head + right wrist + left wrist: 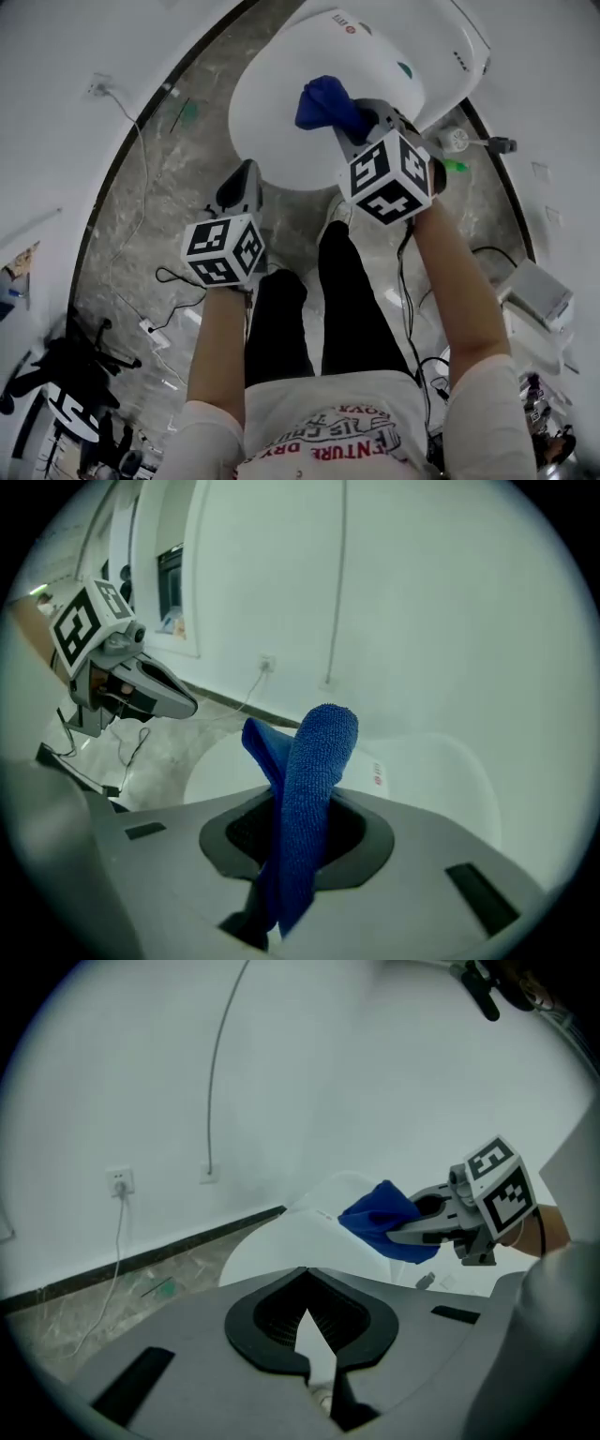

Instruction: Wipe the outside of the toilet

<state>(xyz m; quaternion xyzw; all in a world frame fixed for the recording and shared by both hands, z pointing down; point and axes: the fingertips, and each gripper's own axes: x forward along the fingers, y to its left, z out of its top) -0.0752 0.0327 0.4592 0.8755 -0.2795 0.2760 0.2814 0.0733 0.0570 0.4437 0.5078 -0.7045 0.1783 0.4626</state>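
Arms outstretched; left tongs (pixel 246 173) closed, right tongs (pixel 364 124) tight on cloth (pixel 322 101).

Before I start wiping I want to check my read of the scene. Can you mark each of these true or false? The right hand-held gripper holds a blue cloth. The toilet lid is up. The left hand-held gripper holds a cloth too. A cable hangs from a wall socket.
1. The right hand-held gripper holds a blue cloth. True.
2. The toilet lid is up. False: it is down, and the cloth is over it.
3. The left hand-held gripper holds a cloth too. False: nothing is between its jaws.
4. A cable hangs from a wall socket. True.
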